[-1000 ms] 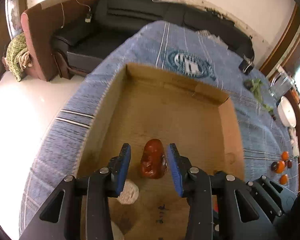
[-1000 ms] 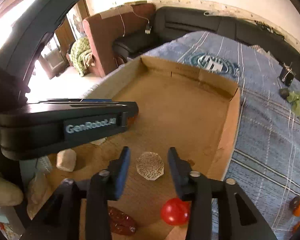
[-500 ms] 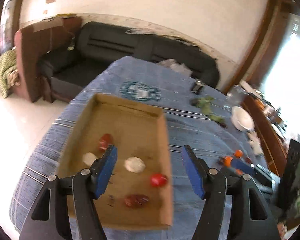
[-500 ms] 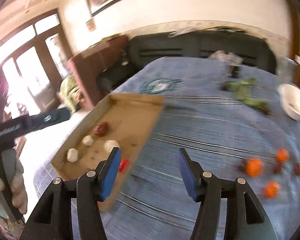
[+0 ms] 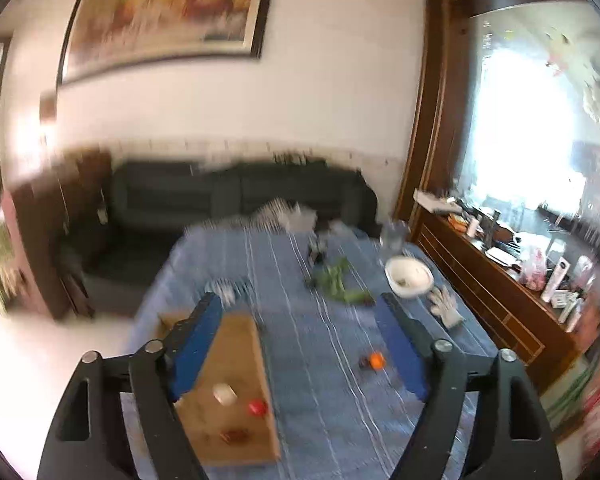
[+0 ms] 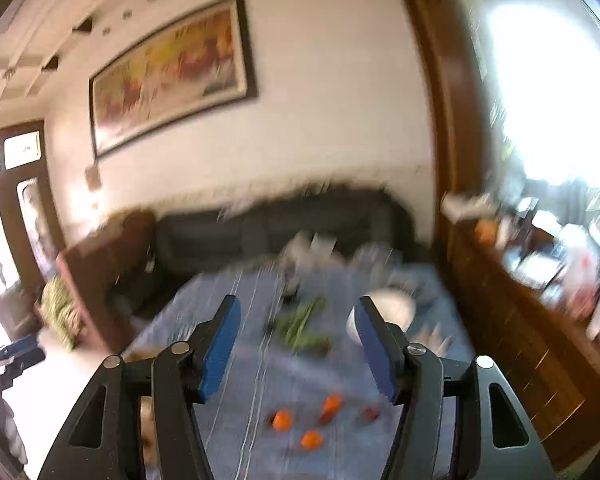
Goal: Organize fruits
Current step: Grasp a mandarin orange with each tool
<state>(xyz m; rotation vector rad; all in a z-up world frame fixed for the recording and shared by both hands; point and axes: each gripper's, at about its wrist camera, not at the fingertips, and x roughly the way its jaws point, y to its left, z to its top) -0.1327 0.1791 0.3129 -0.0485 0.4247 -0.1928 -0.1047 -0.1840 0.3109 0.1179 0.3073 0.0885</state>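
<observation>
Now both grippers, left [image 5: 300, 344] and right [image 6: 298, 346], hang wide open and empty; oranges [image 6: 282, 420] lie right of the box [image 5: 236, 360], so drop squarely over one

A framed painting [image 5: 164, 12] hangs on the white wall at eleven o'clock; a dark sofa [image 5: 236, 200] sits beneath; a bright window [image 5: 532, 128] glares at two o'clock.
</observation>
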